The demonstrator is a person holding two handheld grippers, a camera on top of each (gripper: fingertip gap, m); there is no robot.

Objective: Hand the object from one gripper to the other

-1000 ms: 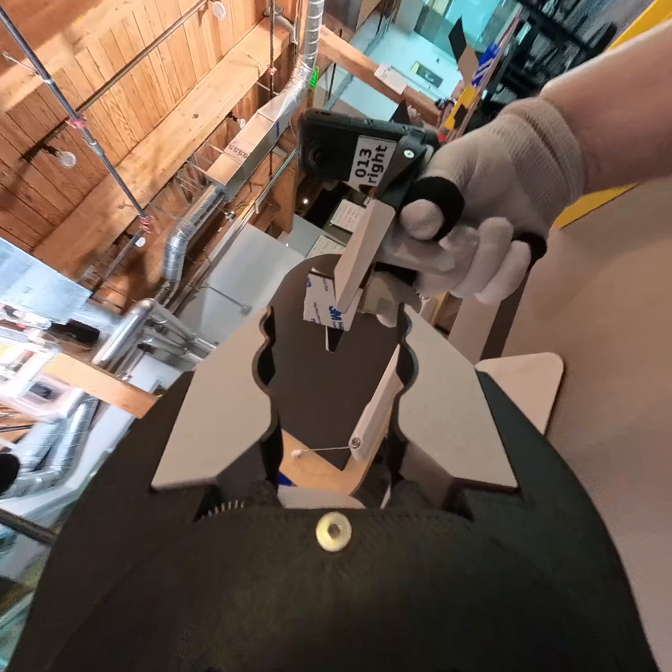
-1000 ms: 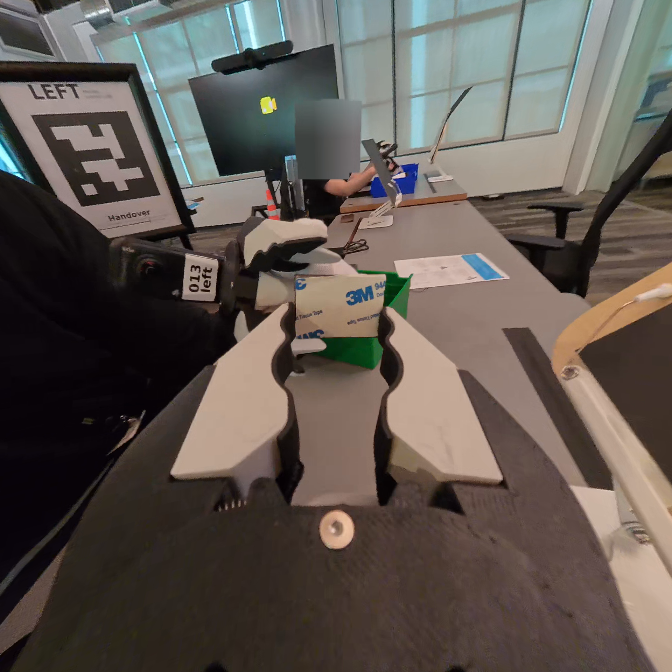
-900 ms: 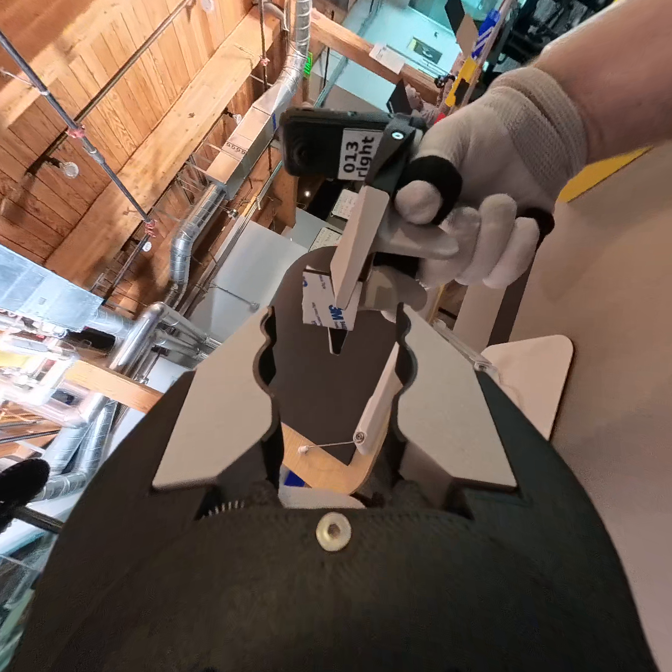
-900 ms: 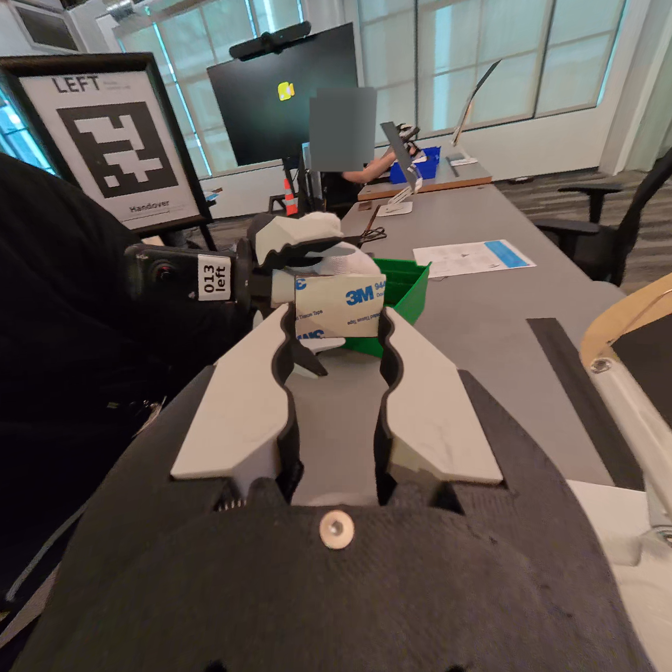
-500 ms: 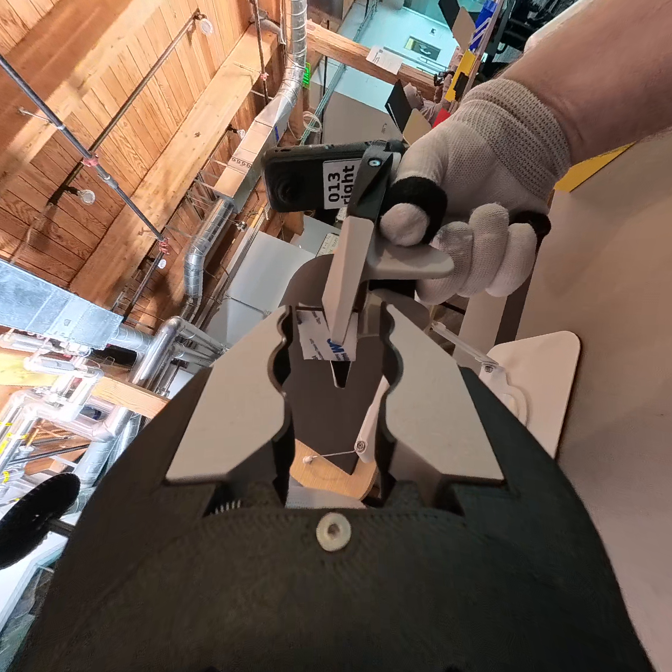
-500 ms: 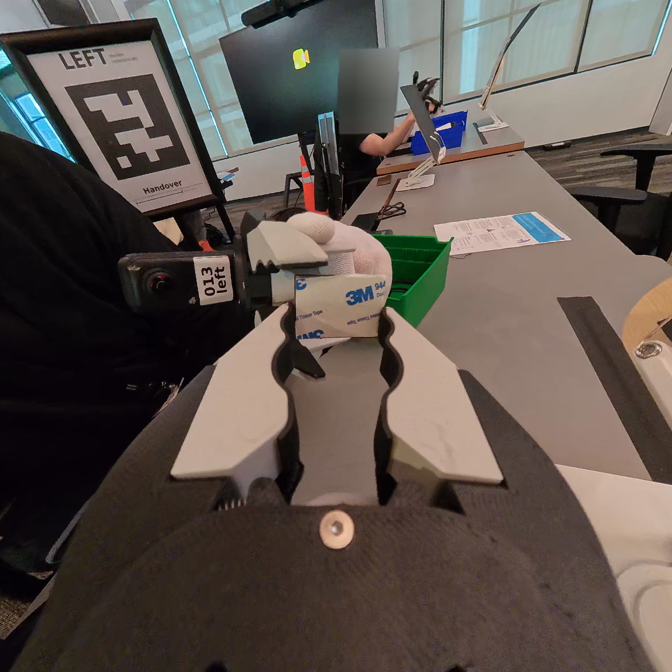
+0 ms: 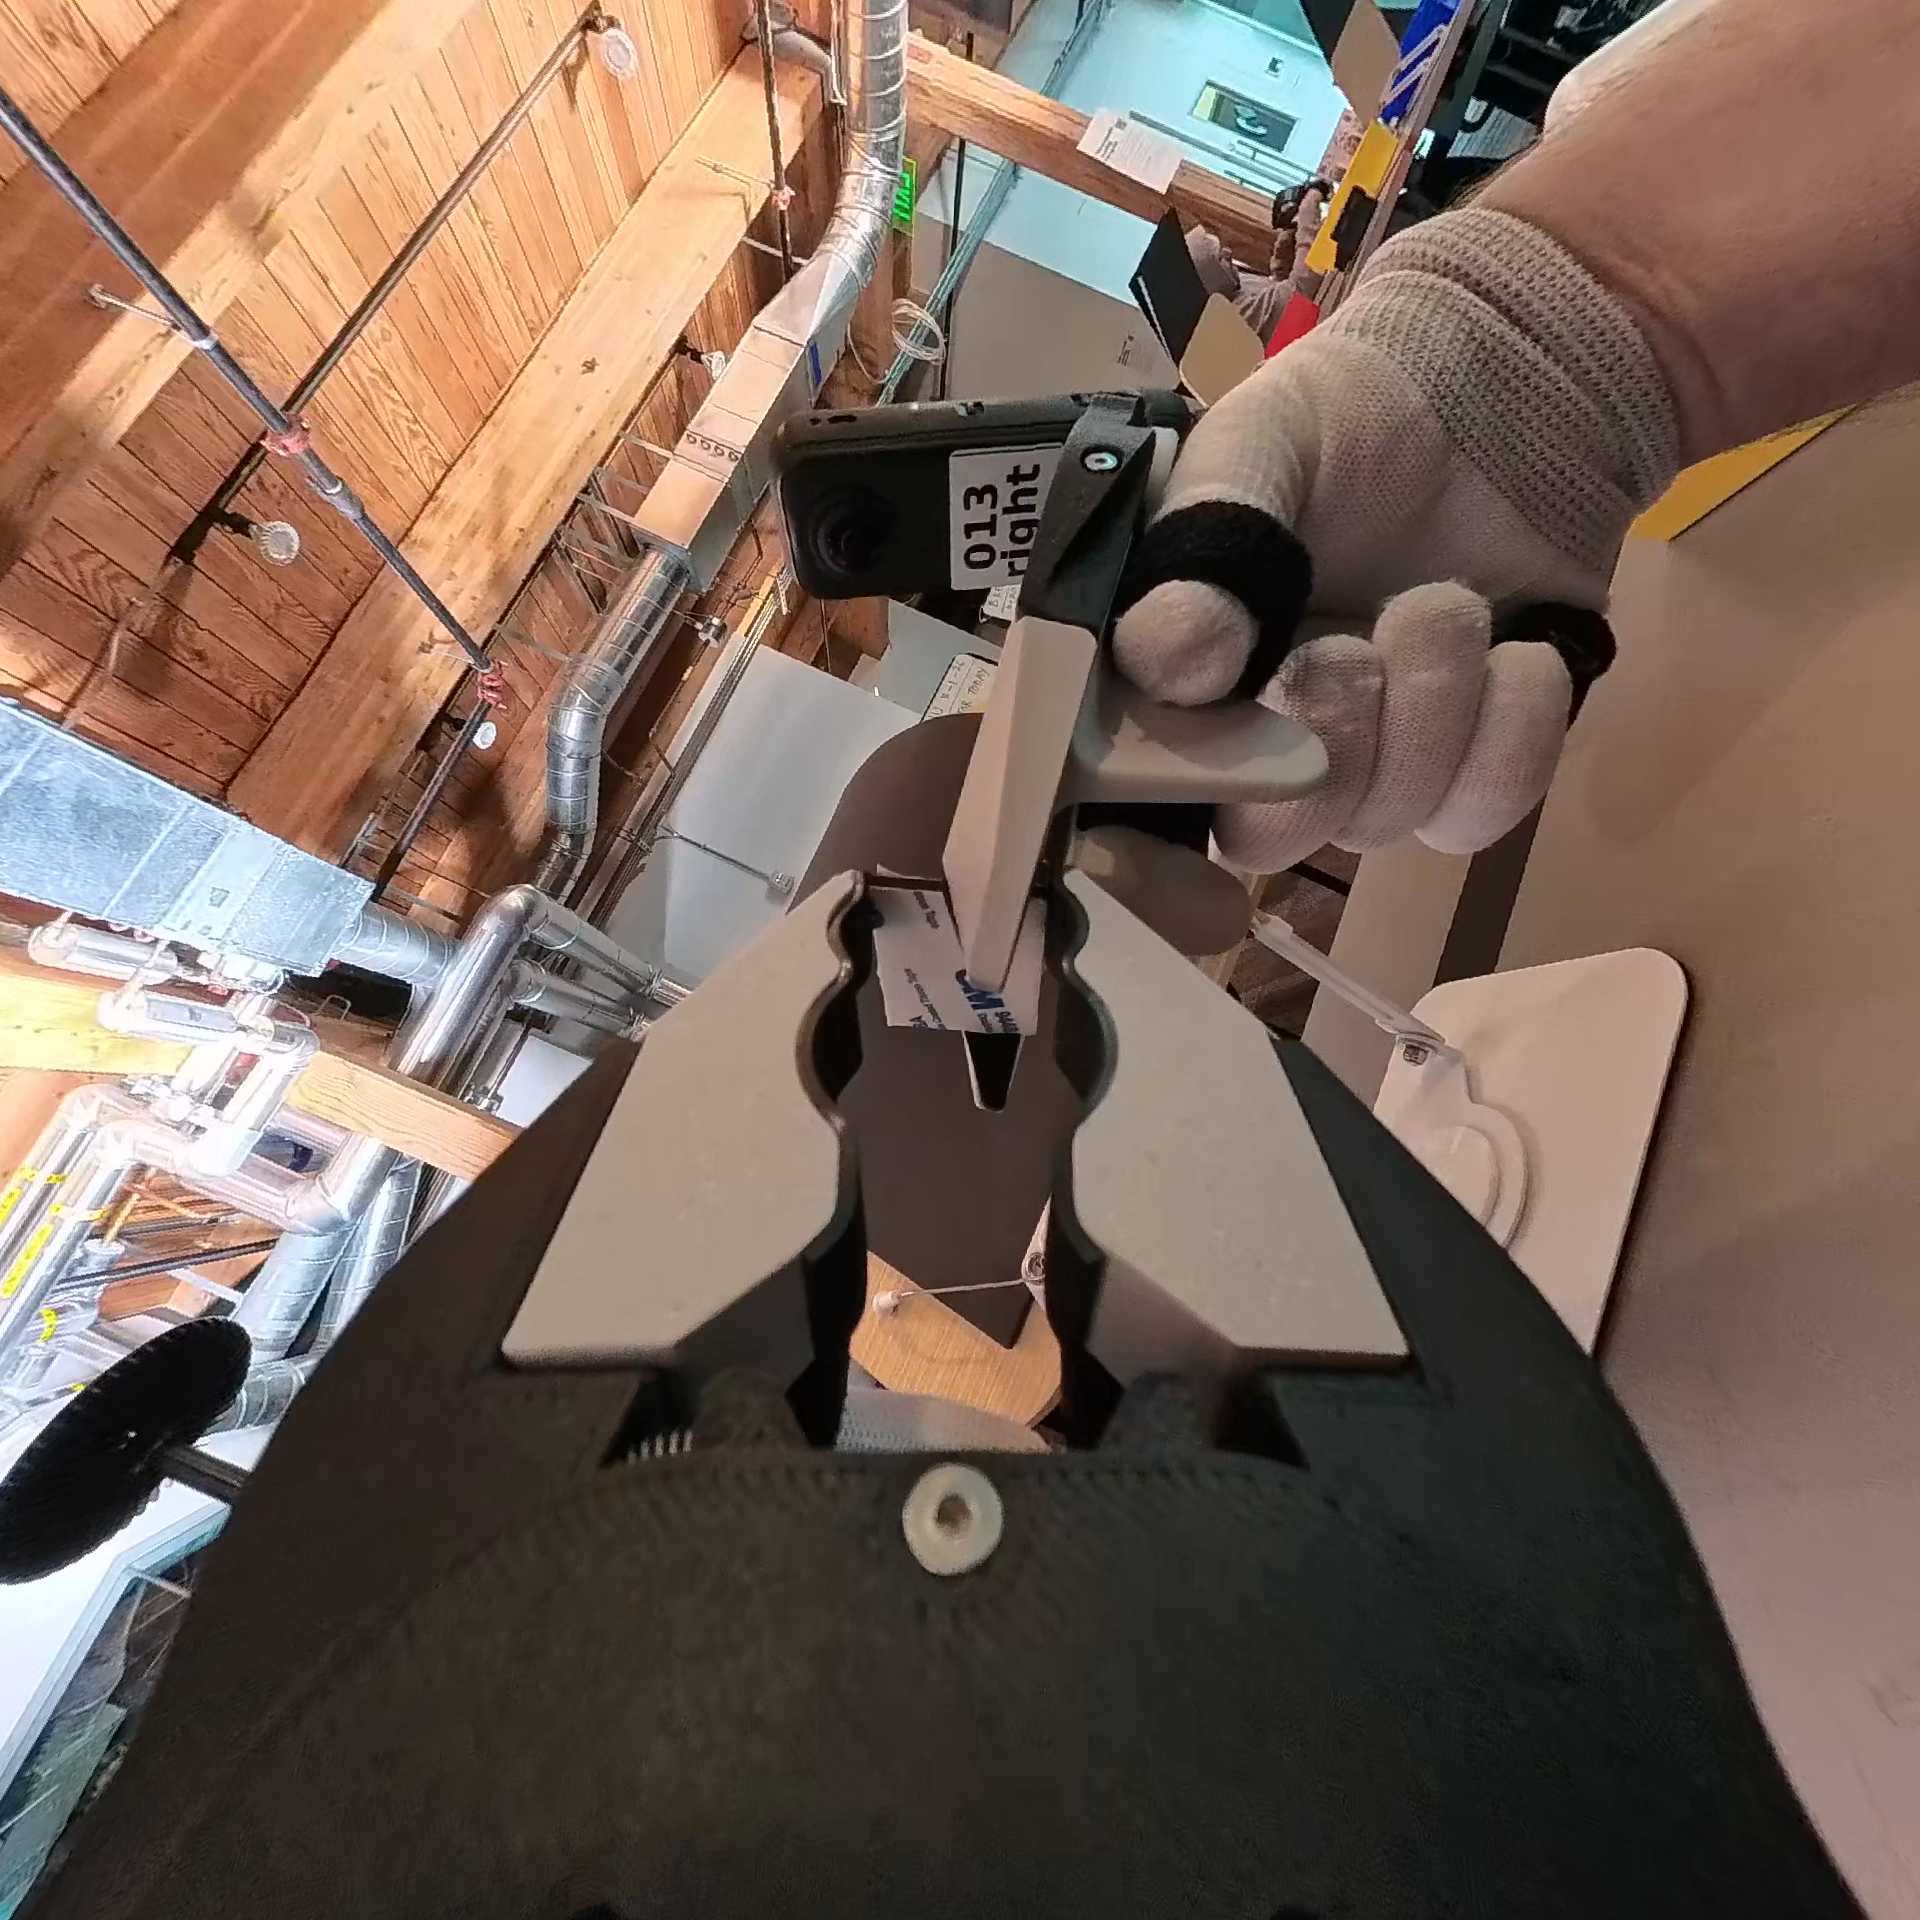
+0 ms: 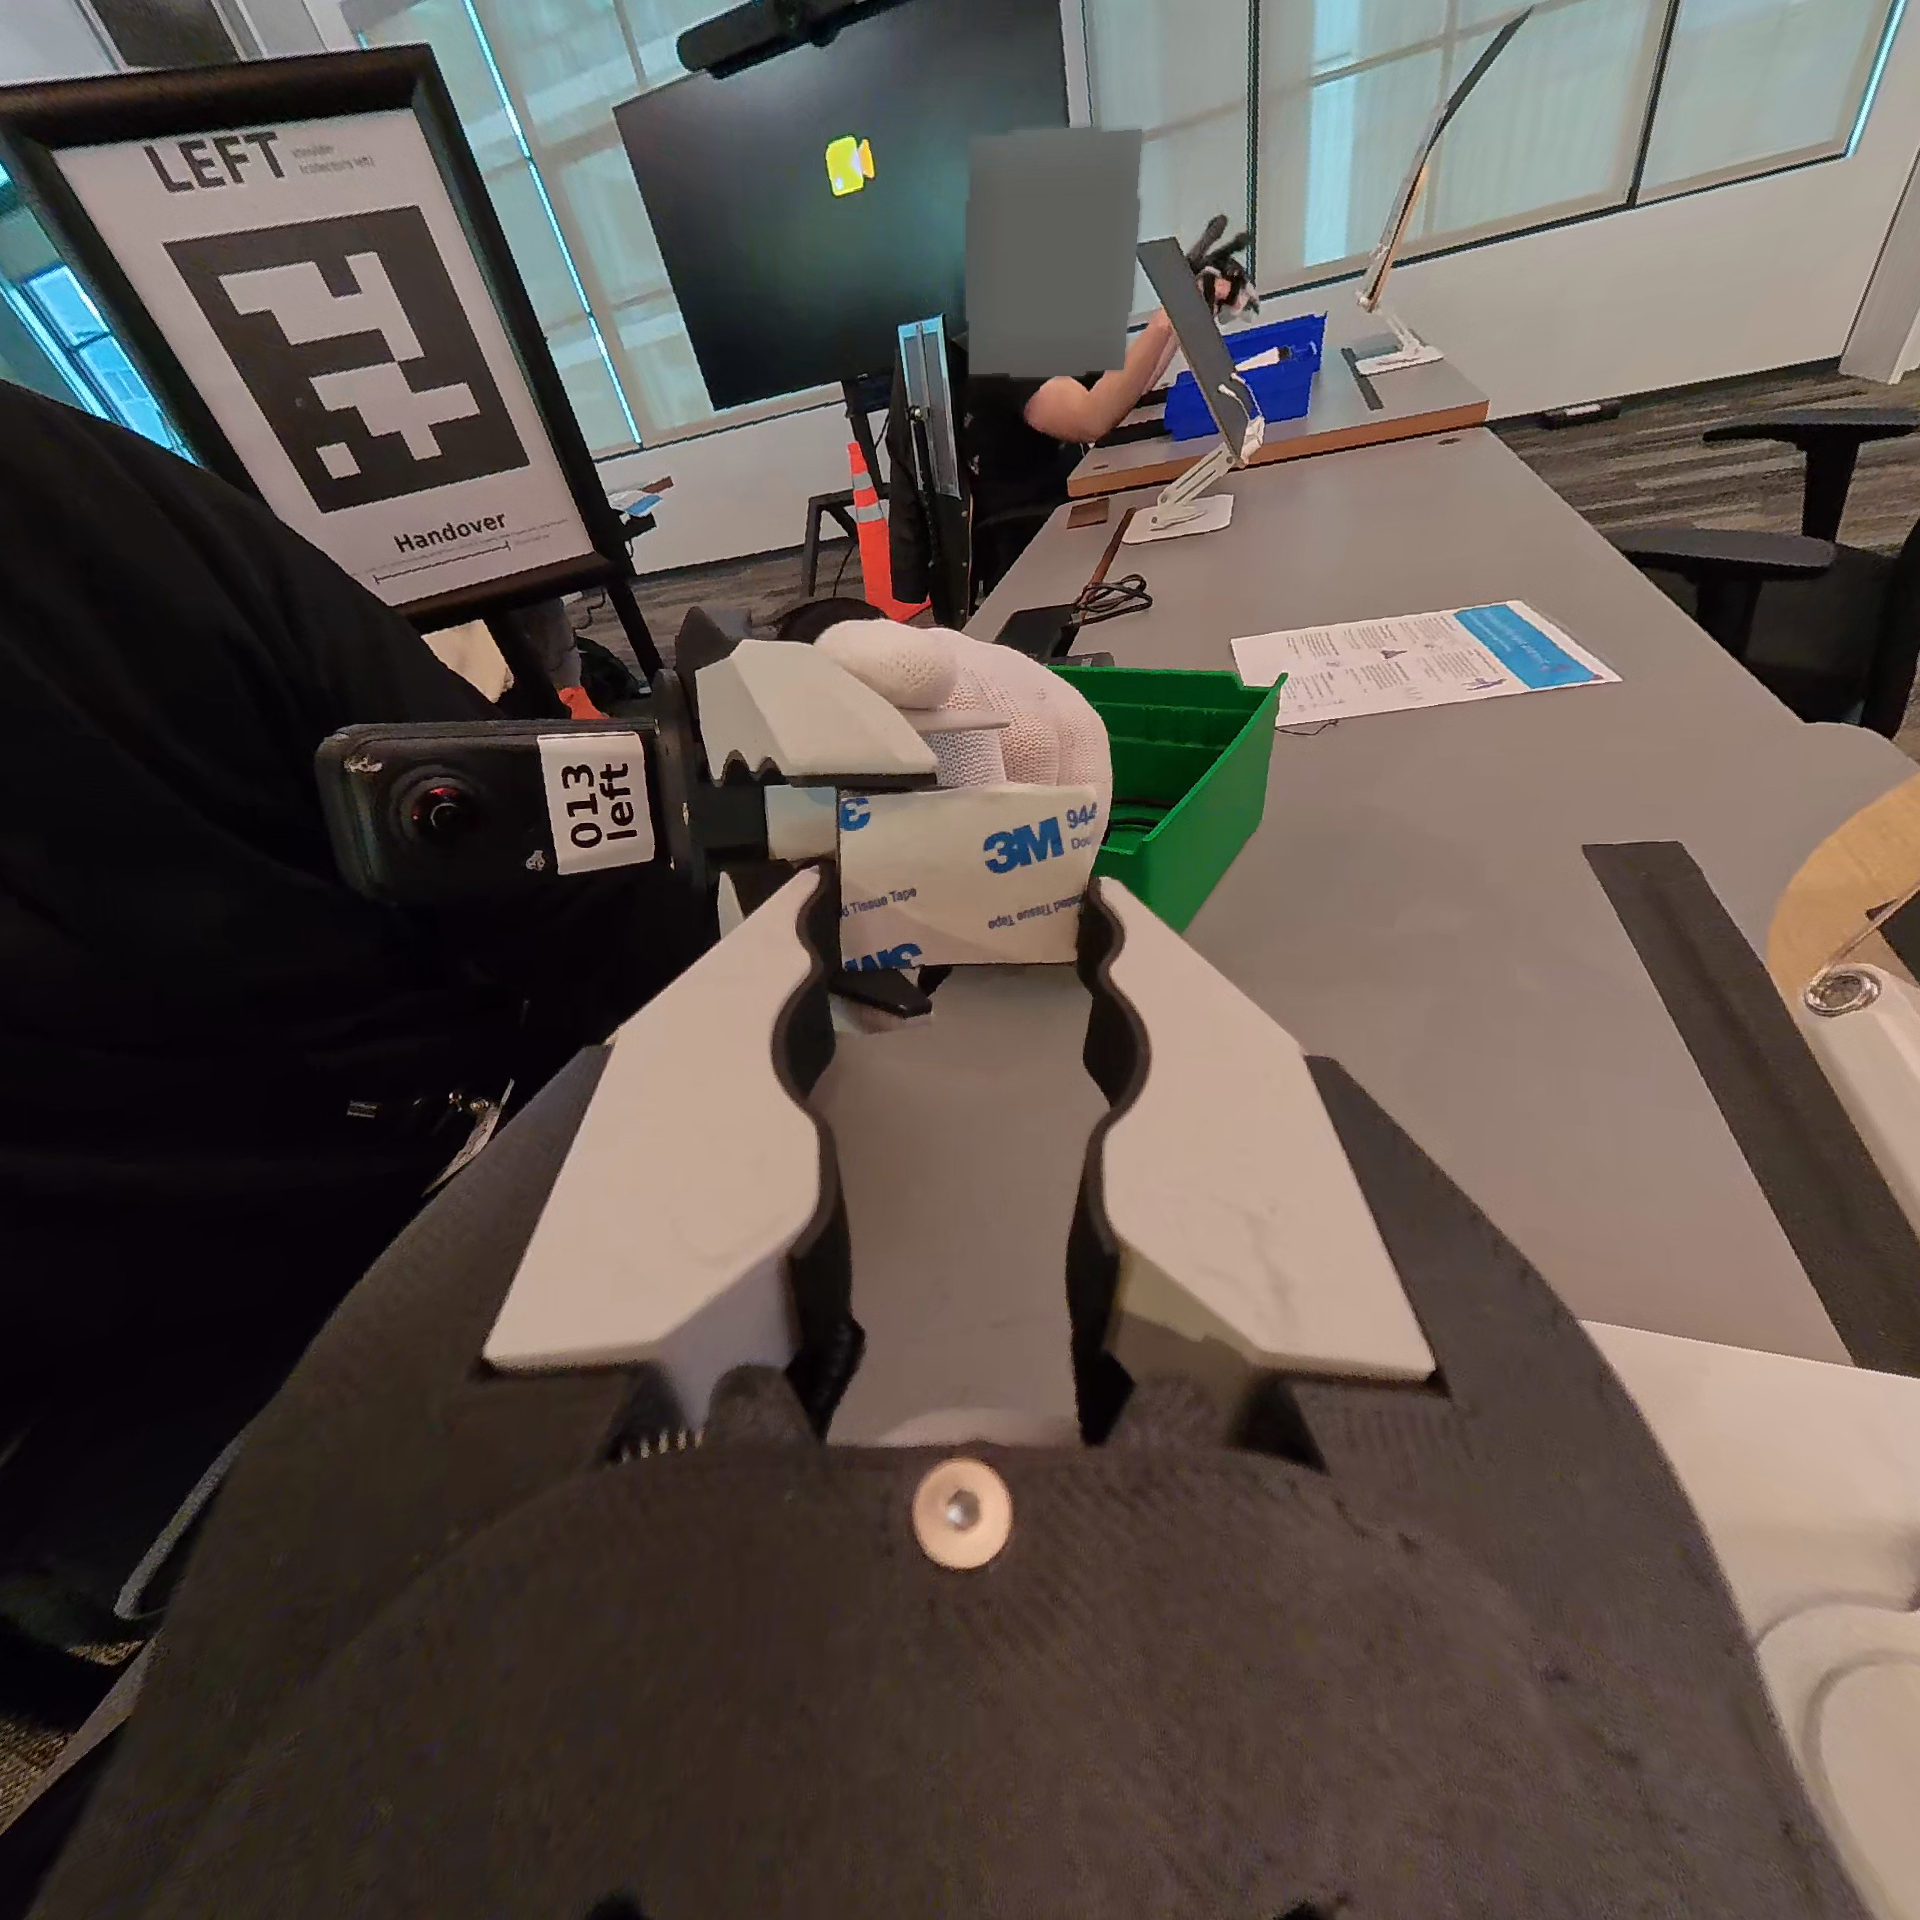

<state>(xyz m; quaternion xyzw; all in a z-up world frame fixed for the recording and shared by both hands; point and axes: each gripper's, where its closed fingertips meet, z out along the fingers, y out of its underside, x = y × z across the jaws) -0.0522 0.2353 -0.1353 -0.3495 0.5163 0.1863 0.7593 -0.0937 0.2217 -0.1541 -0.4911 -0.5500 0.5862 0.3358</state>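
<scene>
A white tape pad with blue print (image 8: 966, 883) is held in the air between my two grippers. My right gripper (image 8: 956, 894) is shut on it, its fingertips pressing the pad's left and right edges. My left gripper (image 8: 925, 881) comes in from the left, held by a white-gloved hand (image 8: 997, 727), with one finger above the pad and one below. In the left wrist view the left gripper (image 7: 961, 904) has its jaws narrowed onto the pad (image 7: 925, 987). The right gripper's finger (image 7: 1003, 821) crosses in front and hides part of the pad.
A green bin (image 8: 1195, 769) stands on the grey table (image 8: 1455, 987) just behind the pad. A printed sheet (image 8: 1423, 655) lies farther back. A framed marker sign (image 8: 312, 332) stands at the left. A white lamp base (image 8: 1849, 1455) is at the right. A person sits at a far desk.
The left gripper's jaws have closed in steadily from wide open onto the pad. The two grippers have come closer together. The right gripper has kept its hold.
</scene>
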